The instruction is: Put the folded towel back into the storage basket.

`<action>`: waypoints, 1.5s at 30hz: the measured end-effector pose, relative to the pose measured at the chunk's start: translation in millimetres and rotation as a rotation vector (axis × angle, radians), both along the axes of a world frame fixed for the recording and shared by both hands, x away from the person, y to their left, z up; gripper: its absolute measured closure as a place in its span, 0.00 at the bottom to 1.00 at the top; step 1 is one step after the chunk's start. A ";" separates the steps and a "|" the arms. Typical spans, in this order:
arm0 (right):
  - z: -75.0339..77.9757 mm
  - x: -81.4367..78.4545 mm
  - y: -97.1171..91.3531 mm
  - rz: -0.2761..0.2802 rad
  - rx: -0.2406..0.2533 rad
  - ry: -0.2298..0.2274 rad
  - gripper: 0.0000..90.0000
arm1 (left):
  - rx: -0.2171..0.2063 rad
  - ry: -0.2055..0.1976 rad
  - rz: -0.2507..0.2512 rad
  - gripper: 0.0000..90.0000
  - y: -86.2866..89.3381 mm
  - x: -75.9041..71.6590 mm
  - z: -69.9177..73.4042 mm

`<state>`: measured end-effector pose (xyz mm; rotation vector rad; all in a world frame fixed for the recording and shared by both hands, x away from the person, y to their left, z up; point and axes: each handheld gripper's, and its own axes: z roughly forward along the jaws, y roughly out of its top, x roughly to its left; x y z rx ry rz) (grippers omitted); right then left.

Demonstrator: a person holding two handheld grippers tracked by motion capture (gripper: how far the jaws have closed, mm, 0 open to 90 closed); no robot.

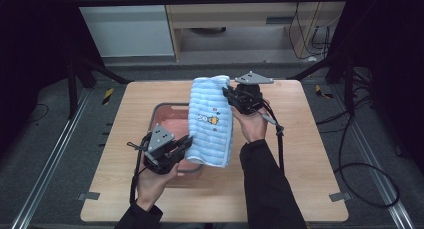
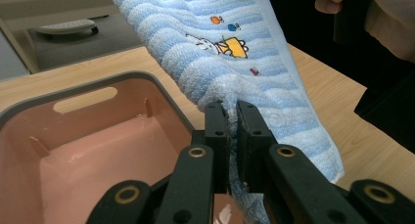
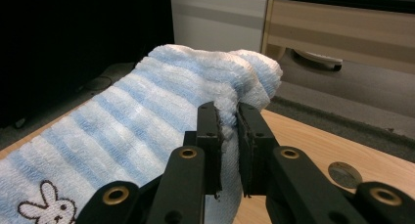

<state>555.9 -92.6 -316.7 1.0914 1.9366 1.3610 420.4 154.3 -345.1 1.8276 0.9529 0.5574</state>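
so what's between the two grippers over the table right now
The blue striped terry towel with a small cartoon print spans between the left gripper and right gripper, each clamped on an edge; the high view shows it, above the pink plastic basin.

Grey floor (image 1: 45, 139) with metal rails (image 1: 50, 154), pale wood cabinet (image 1: 240, 14) behind, dark curtains (image 1: 30, 39) (both sides), trailing cables (image 1: 360, 154)

- Towel (image 1: 211, 120): light blue with white stripes, small embroidered rabbit motif; held stretched in the air above the pink basin (image 1: 167, 120), slanting across its right edge.
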 end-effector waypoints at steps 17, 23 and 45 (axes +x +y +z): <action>3.9 9.8 36.1 0.039 -0.004 -0.004 0.90 | -0.009 -0.009 0.062 0.94 30.1 -0.6 0.5; 2.1 13.4 45.3 0.048 0.002 -0.003 0.90 | -0.011 -0.005 0.081 0.94 39.1 0.3 0.2; -13.5 29.6 74.7 0.071 0.030 0.021 0.90 | 0.007 0.006 0.147 0.94 64.8 6.5 -7.2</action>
